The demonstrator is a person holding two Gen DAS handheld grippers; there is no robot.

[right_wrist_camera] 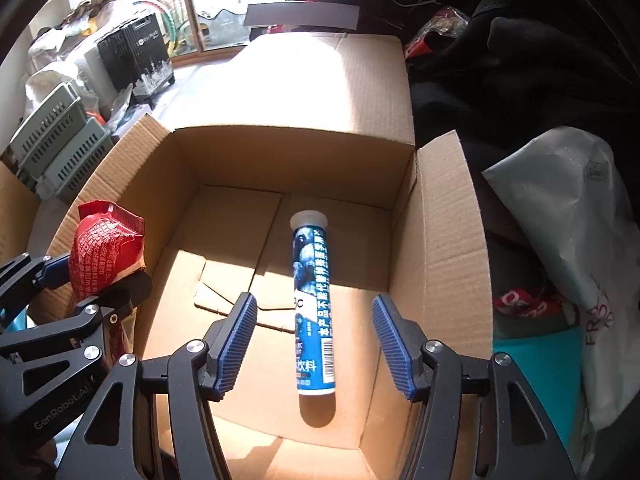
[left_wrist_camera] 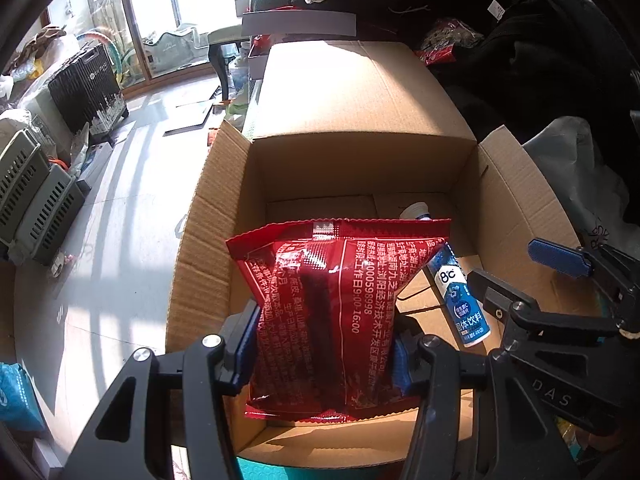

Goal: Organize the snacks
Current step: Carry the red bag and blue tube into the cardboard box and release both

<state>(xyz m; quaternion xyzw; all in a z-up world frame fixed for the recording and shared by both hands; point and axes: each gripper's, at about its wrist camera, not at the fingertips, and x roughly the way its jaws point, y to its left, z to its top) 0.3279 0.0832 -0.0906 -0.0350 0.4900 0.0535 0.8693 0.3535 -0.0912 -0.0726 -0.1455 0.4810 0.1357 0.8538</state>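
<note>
An open cardboard box (left_wrist_camera: 352, 168) (right_wrist_camera: 440, 240) fills both views. My left gripper (left_wrist_camera: 324, 348) is shut on a red snack bag (left_wrist_camera: 332, 312) and holds it upright over the box's left side; the bag also shows in the right wrist view (right_wrist_camera: 106, 248). A blue tube with a white cap (right_wrist_camera: 314, 308) lies on the box floor, partly hidden behind the bag in the left wrist view (left_wrist_camera: 460, 292). My right gripper (right_wrist_camera: 314, 332) is open above the tube, one finger on each side, apart from it. It shows at the right of the left wrist view (left_wrist_camera: 516, 268).
Dark clothing (right_wrist_camera: 520, 60) and a pale plastic bag (right_wrist_camera: 560, 220) lie right of the box. Grey baskets (left_wrist_camera: 36, 200) and a black crate (left_wrist_camera: 86, 84) stand on the sunlit floor at left. A teal object (left_wrist_camera: 18, 396) sits at lower left.
</note>
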